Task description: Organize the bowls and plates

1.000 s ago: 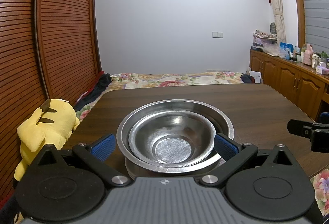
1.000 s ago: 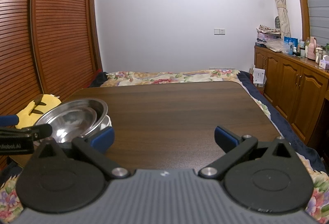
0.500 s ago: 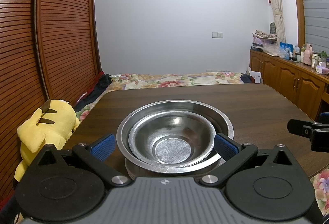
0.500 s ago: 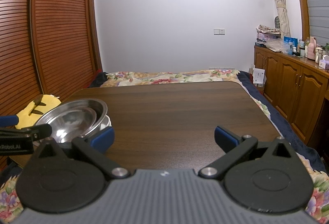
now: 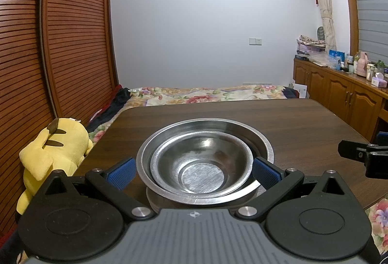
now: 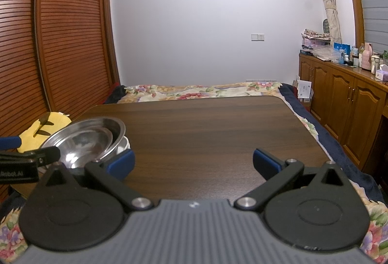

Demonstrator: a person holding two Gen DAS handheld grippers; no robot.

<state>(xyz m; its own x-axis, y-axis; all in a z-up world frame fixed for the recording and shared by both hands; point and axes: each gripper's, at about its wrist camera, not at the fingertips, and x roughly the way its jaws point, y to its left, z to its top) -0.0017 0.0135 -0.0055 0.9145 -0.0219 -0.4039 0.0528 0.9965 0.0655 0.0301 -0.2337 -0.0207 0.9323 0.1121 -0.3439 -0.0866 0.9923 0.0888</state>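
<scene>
Mostly bare dark table [image 6: 206, 123], floral bed [image 6: 194, 89] behind

Shiny brushed-metal bowls [image 5: 203, 167], dark smooth wood-grain table [image 5: 242, 113], yellow plush toy [image 5: 53, 145]

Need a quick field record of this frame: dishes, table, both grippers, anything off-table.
stack: small steel bowl nested in large steel bowl, both atop white dishes whose count cannot be told
stack location: near-left part of the dark wood table
left gripper: open, blue pads flank the stack, contact unclear
right gripper: open, holds nothing, over bare tabletop to the right of the stack
off-table: yellow plush toy left of the table; floral bedspread behind it
</scene>
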